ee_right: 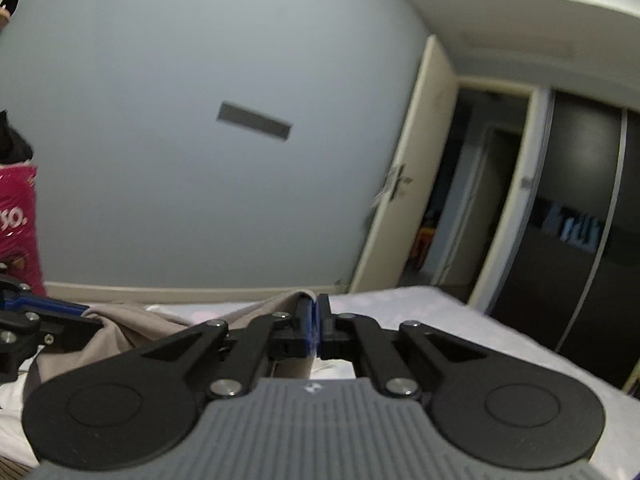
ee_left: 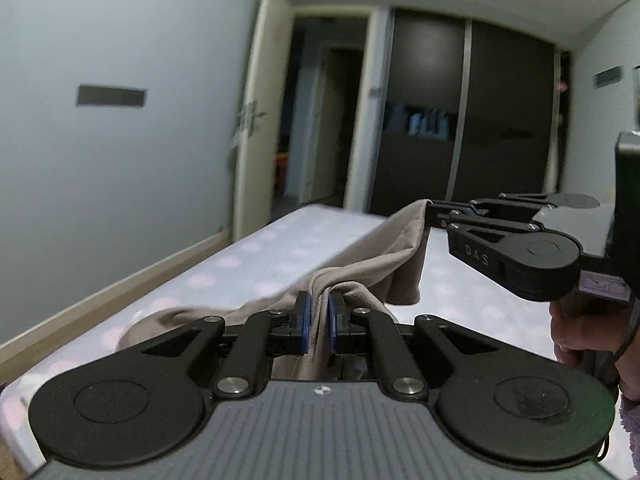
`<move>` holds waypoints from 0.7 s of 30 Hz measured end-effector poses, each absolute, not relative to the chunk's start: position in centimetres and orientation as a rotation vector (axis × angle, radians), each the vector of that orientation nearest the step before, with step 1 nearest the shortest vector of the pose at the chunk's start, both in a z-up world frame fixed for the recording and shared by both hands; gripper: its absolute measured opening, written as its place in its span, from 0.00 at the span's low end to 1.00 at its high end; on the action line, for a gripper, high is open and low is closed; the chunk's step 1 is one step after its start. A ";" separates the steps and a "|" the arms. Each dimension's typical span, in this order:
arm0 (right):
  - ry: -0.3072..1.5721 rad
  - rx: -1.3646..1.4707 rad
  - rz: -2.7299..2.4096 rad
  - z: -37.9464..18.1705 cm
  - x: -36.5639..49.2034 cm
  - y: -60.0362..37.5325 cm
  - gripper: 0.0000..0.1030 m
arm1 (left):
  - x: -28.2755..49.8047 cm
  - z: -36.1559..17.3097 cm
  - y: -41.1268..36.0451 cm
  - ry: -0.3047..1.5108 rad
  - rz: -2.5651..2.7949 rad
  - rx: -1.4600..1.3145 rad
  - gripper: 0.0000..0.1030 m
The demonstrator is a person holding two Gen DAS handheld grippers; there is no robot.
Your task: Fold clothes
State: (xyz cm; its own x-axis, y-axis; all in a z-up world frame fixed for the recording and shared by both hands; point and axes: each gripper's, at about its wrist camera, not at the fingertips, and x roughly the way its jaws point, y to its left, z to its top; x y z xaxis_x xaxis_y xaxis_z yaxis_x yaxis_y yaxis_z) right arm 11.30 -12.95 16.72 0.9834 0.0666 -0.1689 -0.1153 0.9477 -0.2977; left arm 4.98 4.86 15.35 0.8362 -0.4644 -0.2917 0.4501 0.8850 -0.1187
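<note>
The left gripper (ee_left: 318, 322) was clamped on a fold of the beige cloth (ee_left: 360, 268), its blue pads (ee_left: 305, 320) pressed against the fabric from both sides. The cloth rose from the bed (ee_left: 256, 256) as a slack band, with one end trailing on the bed sheet to the left of the gripper and the other end lifted up and to the right. There the right gripper (ee_left: 434, 214) pinched the cloth's raised corner, fingers closed on it, well above the bed. A bare hand (ee_left: 580, 332) gripped the handle beneath that right gripper.

In the right wrist view, the right gripper (ee_right: 317, 326) had its jaws together with the cloth (ee_right: 132, 328) caught at the tips, the fabric draping away to the left toward the left gripper (ee_right: 86, 322), which held it above the bed (ee_right: 460, 328).

Beyond the bed stood an open door (ee_left: 262, 112), a dark wardrobe (ee_left: 468, 120) and a grey wall (ee_left: 120, 140).
</note>
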 end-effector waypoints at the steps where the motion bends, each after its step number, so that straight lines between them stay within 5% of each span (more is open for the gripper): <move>1: 0.144 -0.317 0.072 17.5 9.8 -13.7 0.02 | 4.1 16.0 4.3 0.305 -0.515 -0.053 0.07; 14: -0.004 -0.413 -0.230 25.5 -9.5 -23.6 0.02 | -3.6 20.9 -5.2 0.211 -0.961 -0.093 0.07; 21: 0.152 -0.358 -0.362 21.3 -14.7 -29.7 0.03 | -2.6 16.1 -10.7 0.421 -1.100 -0.030 0.07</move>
State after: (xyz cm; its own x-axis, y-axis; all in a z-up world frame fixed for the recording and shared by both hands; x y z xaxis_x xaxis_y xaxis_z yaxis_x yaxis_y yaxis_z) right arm -14.69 -29.73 21.30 0.9245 -0.3722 -0.0817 0.3190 0.8732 -0.3685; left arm -2.60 -10.66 16.15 0.3831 -0.8682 -0.3155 0.8569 0.4616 -0.2296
